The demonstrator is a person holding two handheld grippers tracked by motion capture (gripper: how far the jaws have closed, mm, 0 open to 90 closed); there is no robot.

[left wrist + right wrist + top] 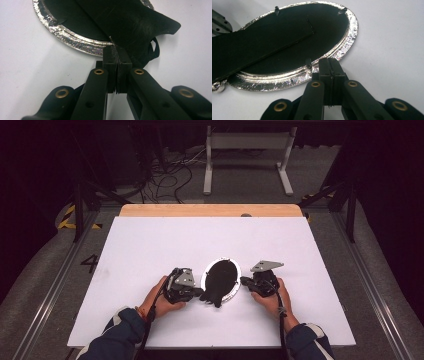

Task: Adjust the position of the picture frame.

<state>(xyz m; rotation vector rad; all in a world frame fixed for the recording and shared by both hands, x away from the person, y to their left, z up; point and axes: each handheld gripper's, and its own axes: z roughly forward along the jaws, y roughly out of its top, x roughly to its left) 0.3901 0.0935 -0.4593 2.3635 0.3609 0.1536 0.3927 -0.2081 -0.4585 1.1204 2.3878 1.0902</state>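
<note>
An oval picture frame [234, 290] with a silver rim [348, 40] lies face down on the white table, its black back facing up. A black stand flap [135, 25] rises from that back, and a thin black ribbon [155, 48] hangs beside it. My left gripper [117, 50] is shut on the flap's lower edge at the frame's near left [201, 294]. My right gripper [330, 61] is shut with nothing between its jaws. Its tip sits at the rim's outer edge next to a small black tab [308, 62], on the frame's right side [243, 281].
The white board [150, 250] covers a wooden table [210, 210] with bare surface all around the frame. Beyond the far edge are a grey floor, cables and a white metal stand [247, 150]. The person's forearms enter from the bottom.
</note>
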